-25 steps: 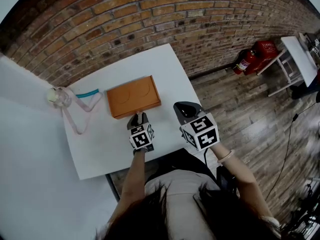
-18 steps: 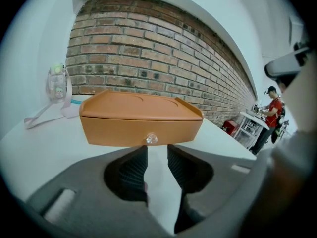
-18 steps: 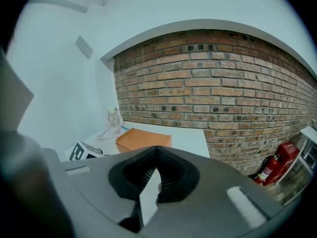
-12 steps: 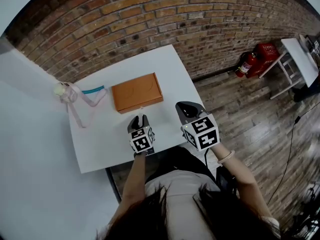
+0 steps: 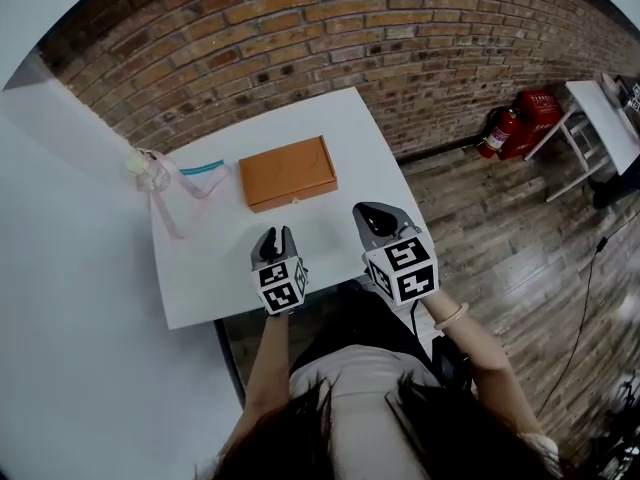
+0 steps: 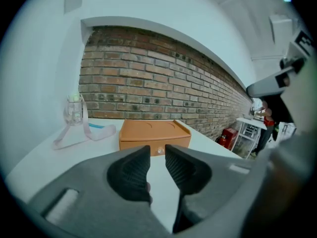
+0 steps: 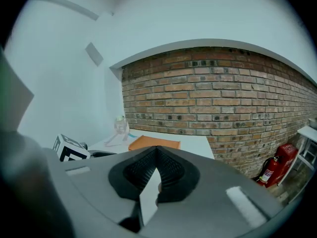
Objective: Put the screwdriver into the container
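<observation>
Closing left tool [image 5: 276, 234] empty; right tool [image 5: 370, 213] pinched together; orange box [image 5: 288, 172] inside hidden

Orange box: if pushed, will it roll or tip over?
Probably neither: the orange box lies flat and low, so it should slide. Its crisp edges suggest it's stiff. The smooth white table may let it skid.

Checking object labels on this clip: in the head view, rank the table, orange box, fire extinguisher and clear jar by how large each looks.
1. white table
2. orange box
3. fire extinguisher and clear jar: these look about alike. The extinguisher stands on the floor, farther from the camera, so I leave them unranked.
</observation>
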`<state>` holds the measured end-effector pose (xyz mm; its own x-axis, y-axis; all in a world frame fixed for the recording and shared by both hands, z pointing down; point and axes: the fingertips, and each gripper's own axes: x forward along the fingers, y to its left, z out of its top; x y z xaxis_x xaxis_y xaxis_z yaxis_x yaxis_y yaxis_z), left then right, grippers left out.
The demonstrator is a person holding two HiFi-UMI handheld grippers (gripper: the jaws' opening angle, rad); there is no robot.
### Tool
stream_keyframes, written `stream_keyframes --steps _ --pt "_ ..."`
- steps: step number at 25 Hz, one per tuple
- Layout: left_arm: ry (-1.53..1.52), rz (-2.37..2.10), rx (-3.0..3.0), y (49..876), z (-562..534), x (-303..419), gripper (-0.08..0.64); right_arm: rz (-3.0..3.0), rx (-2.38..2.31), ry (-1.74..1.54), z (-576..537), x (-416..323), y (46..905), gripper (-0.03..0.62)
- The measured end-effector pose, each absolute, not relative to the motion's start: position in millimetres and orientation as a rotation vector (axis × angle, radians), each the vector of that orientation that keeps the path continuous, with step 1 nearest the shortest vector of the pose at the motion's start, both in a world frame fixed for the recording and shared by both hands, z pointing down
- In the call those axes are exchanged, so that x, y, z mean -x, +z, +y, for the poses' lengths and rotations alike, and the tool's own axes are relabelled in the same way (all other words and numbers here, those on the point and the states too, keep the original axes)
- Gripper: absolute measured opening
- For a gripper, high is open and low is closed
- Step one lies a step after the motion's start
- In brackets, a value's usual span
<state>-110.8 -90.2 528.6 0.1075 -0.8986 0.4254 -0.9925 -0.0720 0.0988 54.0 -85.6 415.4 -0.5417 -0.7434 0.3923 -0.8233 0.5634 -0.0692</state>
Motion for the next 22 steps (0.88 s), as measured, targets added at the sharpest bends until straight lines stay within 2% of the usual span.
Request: stream_keyframes --steps 22 --pt "0.231 -1.890 -2.296 389 -13 128 0.042 -2.582 -1.378 0.241 -37 -33 375 0.006"
